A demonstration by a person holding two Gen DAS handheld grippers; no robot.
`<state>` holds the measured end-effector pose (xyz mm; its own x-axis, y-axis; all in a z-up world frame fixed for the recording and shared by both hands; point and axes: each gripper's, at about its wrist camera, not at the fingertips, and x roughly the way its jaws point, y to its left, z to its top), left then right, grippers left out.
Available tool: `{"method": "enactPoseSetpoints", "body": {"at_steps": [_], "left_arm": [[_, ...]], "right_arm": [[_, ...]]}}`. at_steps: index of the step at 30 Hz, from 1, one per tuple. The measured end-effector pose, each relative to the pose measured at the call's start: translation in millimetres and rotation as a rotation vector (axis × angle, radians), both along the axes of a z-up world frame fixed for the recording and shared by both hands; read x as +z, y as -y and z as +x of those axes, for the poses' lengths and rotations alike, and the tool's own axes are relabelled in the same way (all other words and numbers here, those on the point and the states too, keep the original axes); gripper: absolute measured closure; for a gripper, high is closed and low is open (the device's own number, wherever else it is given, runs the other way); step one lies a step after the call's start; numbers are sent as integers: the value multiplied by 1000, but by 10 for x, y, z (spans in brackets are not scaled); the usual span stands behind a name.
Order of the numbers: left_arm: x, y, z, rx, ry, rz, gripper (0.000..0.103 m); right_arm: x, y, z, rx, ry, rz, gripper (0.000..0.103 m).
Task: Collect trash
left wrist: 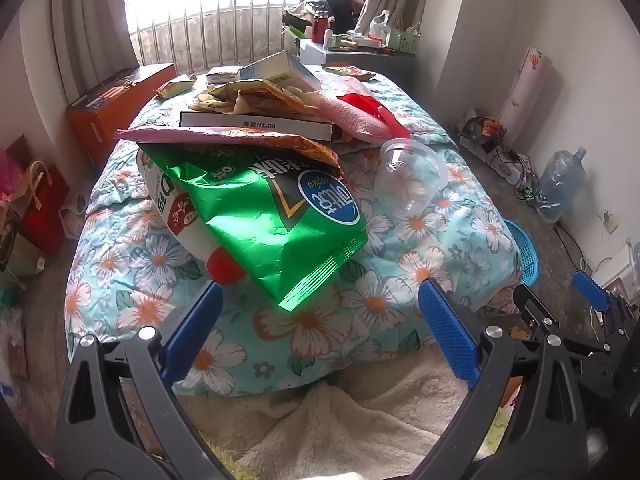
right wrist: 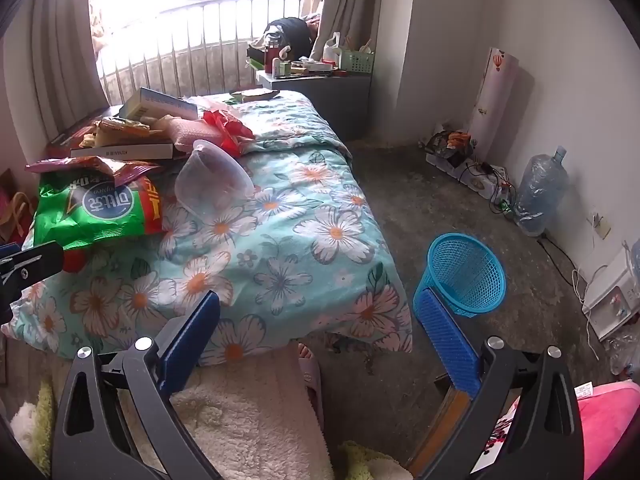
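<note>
While I look down at the flowered quilt [left wrist: 400, 248], both of my grippers hang over its near edge with nothing in them. My left gripper [left wrist: 320, 320] has its blue pads spread wide apart, and so does my right gripper [right wrist: 320, 328].

The trash sits in a heap on the quilt. Nearest to me is a shiny green chip bag [left wrist: 280, 216]. It has a blue oval with white letters, upside down from my left camera, and I can only make out what looks like "copico" there. A red and white packet [left wrist: 180, 208] pokes out from under the green bag, mostly hidden, and I cannot read its letters. A pink and orange wrapper [left wrist: 224, 140] lies on top of the bag's far end. Behind that is a flat black and white box [left wrist: 256, 123] with "KUYAN" on its side, and crumpled wrappers are piled on it. A clear plastic cup [left wrist: 412, 176] lies tipped over on the quilt beside the green bag.

A blue mesh bin [right wrist: 464, 276] stands on the floor just beside the quilt's corner. My left camera shows only a sliver of it.
</note>
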<state>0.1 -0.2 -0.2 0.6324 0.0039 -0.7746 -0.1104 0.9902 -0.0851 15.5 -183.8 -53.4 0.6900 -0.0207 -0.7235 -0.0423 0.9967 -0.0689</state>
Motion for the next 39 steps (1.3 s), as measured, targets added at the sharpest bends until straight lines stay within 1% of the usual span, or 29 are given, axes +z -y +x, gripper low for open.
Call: {"method": "enactPoseSetpoints", "body": {"at_steps": [4, 7, 14, 15, 19, 39], "left_arm": [[12, 11, -18, 1, 7, 4, 9], [-49, 20, -55, 0, -2, 0, 9], [-34, 28, -107, 2, -10, -6, 9], [-71, 34, -51, 4, -16, -6, 9], [-78, 17, -31, 2, -20, -8, 9], [-138, 5, -38, 2, -32, -11, 9]], "right_arm": [[5, 0, 5, -2, 1, -2, 6], [12, -1, -2, 0, 5, 0, 6], [28, 0, 0, 1, 1, 1, 6], [24, -4, -3, 1, 3, 2, 6], [14, -10, 1, 1, 3, 3, 6], [17, 6, 4, 2, 3, 6, 6]]}}
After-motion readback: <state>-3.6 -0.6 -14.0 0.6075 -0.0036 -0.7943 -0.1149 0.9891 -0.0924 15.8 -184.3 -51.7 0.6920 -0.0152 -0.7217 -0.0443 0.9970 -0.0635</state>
